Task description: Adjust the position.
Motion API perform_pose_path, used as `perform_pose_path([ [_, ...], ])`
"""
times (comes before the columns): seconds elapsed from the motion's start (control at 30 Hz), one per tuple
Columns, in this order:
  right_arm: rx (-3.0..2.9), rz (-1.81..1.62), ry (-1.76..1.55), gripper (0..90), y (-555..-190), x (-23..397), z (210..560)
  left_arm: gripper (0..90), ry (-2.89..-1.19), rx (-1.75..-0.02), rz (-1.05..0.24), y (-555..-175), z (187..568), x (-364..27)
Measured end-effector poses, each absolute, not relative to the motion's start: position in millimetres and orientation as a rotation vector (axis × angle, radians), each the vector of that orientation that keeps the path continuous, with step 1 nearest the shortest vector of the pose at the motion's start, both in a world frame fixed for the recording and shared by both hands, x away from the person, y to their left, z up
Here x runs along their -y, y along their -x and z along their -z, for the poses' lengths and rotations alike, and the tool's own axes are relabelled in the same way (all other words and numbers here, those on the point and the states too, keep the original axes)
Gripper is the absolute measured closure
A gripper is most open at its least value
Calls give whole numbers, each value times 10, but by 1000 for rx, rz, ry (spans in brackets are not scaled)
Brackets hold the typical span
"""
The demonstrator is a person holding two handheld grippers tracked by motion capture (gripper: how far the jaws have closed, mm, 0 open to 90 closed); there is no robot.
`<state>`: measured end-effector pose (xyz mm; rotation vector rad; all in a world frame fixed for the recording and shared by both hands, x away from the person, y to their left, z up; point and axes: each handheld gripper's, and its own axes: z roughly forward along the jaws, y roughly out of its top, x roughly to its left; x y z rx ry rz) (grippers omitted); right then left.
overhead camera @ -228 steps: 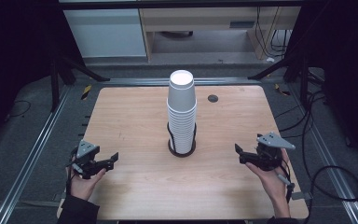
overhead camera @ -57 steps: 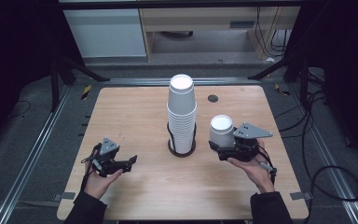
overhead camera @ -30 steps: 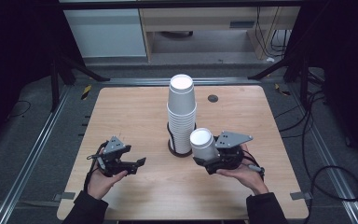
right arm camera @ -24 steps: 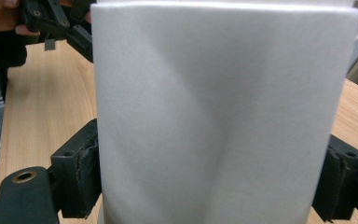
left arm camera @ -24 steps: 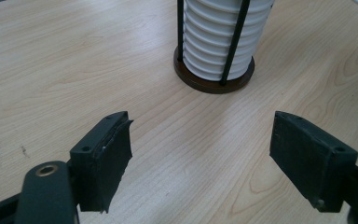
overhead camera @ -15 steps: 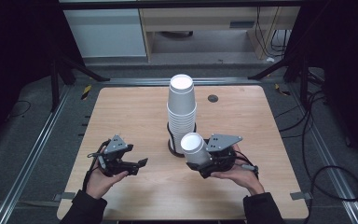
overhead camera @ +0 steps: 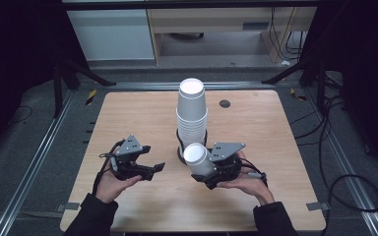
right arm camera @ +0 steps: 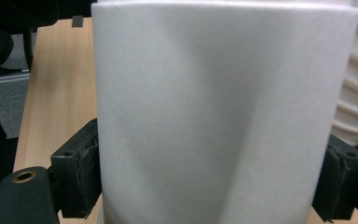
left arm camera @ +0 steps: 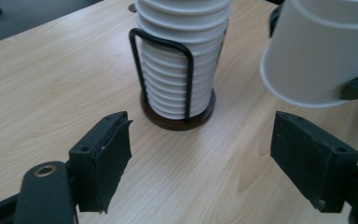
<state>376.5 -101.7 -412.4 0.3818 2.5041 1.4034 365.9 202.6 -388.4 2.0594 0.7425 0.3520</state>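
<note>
A tall stack of white paper cups [overhead camera: 192, 110] stands upside down in a black wire holder [left arm camera: 185, 74] at the table's middle. Just in front of it my right gripper [overhead camera: 205, 173] is shut on a single white cup [overhead camera: 197, 159], held base-up and tilted, clear of the table. In the right gripper view this cup [right arm camera: 223, 112] sits between both pads [right arm camera: 77, 172]. My left gripper [overhead camera: 153, 170] hovers open to the left of the cup, with nothing between its jaws. In the left gripper view [left arm camera: 200, 163] the held cup [left arm camera: 321, 51] hangs at the upper right, beside the stack [left arm camera: 179, 56].
The wooden table [overhead camera: 128, 113] has a small dark grommet [overhead camera: 225, 103] behind and to the right of the stack. Metal rails [overhead camera: 39, 162] and cables [overhead camera: 344, 182] run along the floor on both sides. A cabinet [overhead camera: 113, 34] stands beyond the far edge.
The right gripper, empty at first, now carries a cup and has moved left and nearer, to the front of the stack. The left gripper has shifted right toward the middle.
</note>
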Motion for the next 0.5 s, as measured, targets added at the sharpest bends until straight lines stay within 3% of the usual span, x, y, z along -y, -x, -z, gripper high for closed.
perform_pose_path([
  [0.5,-2565,-1368,-344,148,-3785,851,4263,195,-2064,-680,-275,-3664,3915,-1917],
])
